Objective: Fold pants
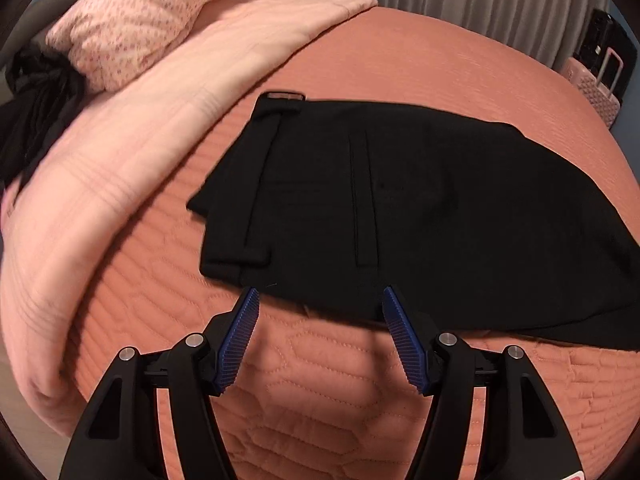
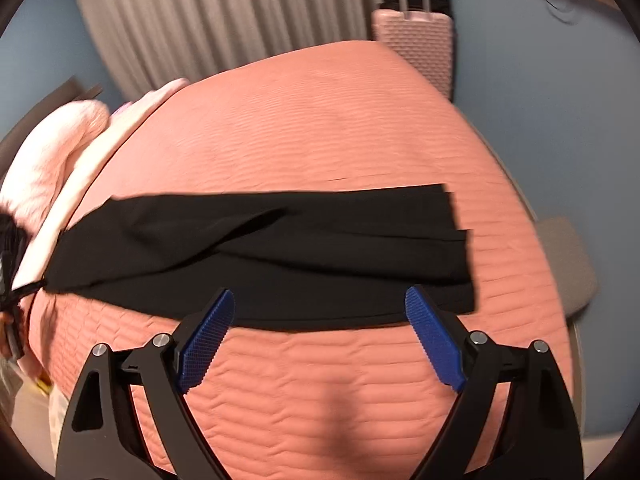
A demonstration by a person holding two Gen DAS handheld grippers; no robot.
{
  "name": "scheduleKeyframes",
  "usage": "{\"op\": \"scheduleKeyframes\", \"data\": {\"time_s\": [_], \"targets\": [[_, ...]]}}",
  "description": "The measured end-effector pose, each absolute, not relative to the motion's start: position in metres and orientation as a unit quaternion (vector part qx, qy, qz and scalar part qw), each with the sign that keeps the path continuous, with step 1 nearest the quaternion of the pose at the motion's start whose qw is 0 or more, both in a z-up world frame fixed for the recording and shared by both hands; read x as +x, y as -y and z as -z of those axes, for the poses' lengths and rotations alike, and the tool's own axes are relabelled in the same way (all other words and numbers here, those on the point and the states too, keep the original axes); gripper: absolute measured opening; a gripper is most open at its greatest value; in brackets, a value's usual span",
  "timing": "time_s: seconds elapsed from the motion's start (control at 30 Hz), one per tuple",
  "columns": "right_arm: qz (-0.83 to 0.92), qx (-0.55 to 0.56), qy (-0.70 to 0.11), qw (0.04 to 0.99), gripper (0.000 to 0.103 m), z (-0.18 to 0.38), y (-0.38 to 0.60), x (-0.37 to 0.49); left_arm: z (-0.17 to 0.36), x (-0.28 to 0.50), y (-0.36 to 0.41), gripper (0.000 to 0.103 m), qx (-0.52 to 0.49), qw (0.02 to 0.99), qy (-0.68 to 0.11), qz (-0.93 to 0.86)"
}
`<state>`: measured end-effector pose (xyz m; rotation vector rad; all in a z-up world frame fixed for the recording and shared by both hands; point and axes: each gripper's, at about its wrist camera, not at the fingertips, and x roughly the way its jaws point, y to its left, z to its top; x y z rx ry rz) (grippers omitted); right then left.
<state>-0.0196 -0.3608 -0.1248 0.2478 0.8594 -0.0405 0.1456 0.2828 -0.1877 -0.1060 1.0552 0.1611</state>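
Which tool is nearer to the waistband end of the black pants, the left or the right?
Left. The left tool hangs open at the near edge of the black pants, just beside the waistband. The right tool hangs open near the leg hems.

The pants [image 1: 400, 208] lie flat across the middle of the bed cover [image 1: 320, 392], with the waistband toward the left of the frame. In the upper left, a folded blanket [image 1: 132, 168] lies on the bed, and a pillow [image 1: 152, 16] rests on it. The curtain [image 1: 460, 4] hangs behind the bed at the top. A suitcase [image 1: 596, 84] stands at the upper right, beside the bed.
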Motion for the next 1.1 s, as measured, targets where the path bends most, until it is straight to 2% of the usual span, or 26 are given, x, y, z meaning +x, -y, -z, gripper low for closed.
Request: {"op": "scheduleKeyframes", "data": {"time_s": [0.17,0.27,0.37,0.43,0.5,0.6,0.77,0.8,0.87,1.0,1.1], "targets": [[-0.028,0.092,-0.432,0.897,0.086,0.132,0.307,-0.001,0.194,0.152,-0.32,0.063,-0.137,0.856,-0.486,-0.112],[-0.055,0.079,-0.438,0.894,0.086,0.131,0.274,0.007,0.21,0.169,-0.343,0.062,-0.187,0.836,-0.503,-0.116],[-0.076,0.071,-0.441,0.891,0.086,0.128,0.254,0.012,0.222,0.179,-0.354,0.056,-0.21,0.824,-0.513,-0.114],[-0.084,0.055,-0.442,0.891,0.086,0.126,0.238,0.016,0.22,0.186,-0.357,0.033,-0.213,0.825,-0.514,-0.101],[-0.09,0.044,-0.442,0.892,0.086,0.125,0.227,0.018,0.217,0.194,-0.365,0.026,-0.229,0.82,-0.518,-0.084],[-0.095,0.024,-0.437,0.894,0.086,0.119,0.214,0.025,0.208,0.209,-0.372,0.022,-0.192,0.825,-0.526,-0.075],[-0.094,0.02,-0.438,0.894,0.088,0.114,0.214,0.029,0.185,0.224,-0.388,0.025,-0.134,0.838,-0.523,-0.078],[-0.085,0.019,-0.438,0.895,0.091,0.118,0.218,0.029,0.19,0.227,-0.388,0.032,-0.108,0.833,-0.537,-0.081],[-0.062,0.026,-0.446,0.892,0.091,0.126,0.229,0.027,0.2,0.232,-0.379,0.034,-0.062,0.825,-0.555,-0.085],[-0.017,0.064,-0.441,0.895,0.091,0.13,0.272,0.004,0.16,0.205,-0.344,0.041,-0.011,0.857,-0.493,-0.152],[0.038,0.077,-0.447,0.891,0.091,0.141,0.321,-0.008,0.139,0.183,-0.298,0.043,0.091,0.853,-0.456,-0.238]]}}
